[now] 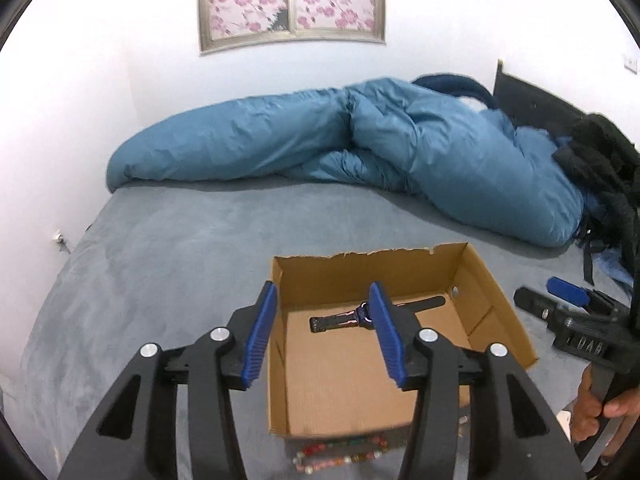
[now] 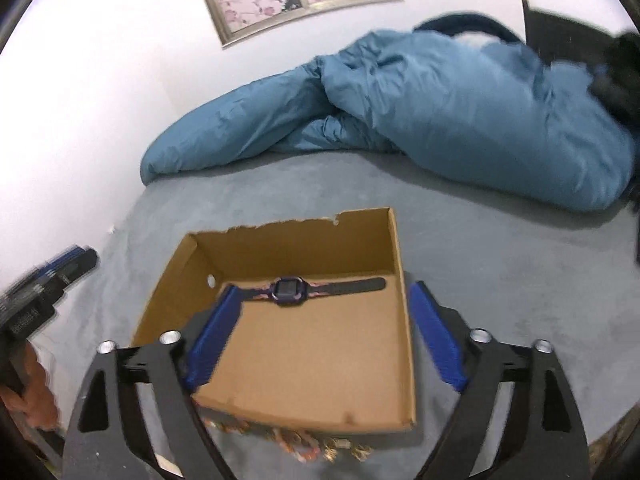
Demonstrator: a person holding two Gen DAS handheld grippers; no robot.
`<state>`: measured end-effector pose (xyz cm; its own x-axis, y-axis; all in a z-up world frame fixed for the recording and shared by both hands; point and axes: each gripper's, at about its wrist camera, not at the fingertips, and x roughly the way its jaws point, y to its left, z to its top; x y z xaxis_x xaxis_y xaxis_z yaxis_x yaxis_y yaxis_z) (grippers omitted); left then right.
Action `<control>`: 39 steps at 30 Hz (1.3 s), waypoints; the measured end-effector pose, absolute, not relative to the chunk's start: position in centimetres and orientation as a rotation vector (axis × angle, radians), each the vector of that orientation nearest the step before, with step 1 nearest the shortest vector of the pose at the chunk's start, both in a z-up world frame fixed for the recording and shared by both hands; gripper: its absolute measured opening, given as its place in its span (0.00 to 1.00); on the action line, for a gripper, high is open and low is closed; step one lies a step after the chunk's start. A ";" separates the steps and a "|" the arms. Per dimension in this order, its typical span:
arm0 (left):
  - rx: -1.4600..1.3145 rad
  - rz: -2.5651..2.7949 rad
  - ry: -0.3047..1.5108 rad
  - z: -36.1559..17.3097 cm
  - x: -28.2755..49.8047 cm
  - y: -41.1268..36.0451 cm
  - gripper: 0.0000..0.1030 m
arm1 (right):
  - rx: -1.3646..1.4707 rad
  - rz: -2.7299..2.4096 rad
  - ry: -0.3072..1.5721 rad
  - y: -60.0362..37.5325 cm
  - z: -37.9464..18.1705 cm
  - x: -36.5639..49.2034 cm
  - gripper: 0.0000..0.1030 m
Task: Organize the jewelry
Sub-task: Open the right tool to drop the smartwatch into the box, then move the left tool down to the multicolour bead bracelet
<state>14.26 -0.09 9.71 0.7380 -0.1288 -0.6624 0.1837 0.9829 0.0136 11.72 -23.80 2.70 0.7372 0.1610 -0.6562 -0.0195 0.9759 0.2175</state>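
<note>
An open cardboard box sits on the grey bed. A dark purple wristwatch lies flat inside it near the far wall. My left gripper is open and empty, held above the box's near left part. My right gripper is open and empty, its fingers spread over the box's width. Beaded bracelets lie on the bed just in front of the box, and small gold pieces lie beside them. The right gripper also shows at the right in the left wrist view.
A bunched blue duvet lies across the far side of the bed. Dark clothing and a bag sit at the far right. The white wall borders the bed on the left.
</note>
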 end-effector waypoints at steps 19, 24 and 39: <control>0.033 -0.141 0.728 6.6 5.6 3.7 0.53 | -0.165 -0.072 0.633 -19.8 2.8 3.5 0.92; 0.035 -0.143 0.737 5.8 4.9 3.7 0.53 | -0.146 -0.081 0.624 -20.2 2.9 2.5 0.92; 0.020 -0.143 0.753 3.9 5.2 4.1 0.53 | -0.078 0.053 0.537 -19.2 2.5 0.4 0.92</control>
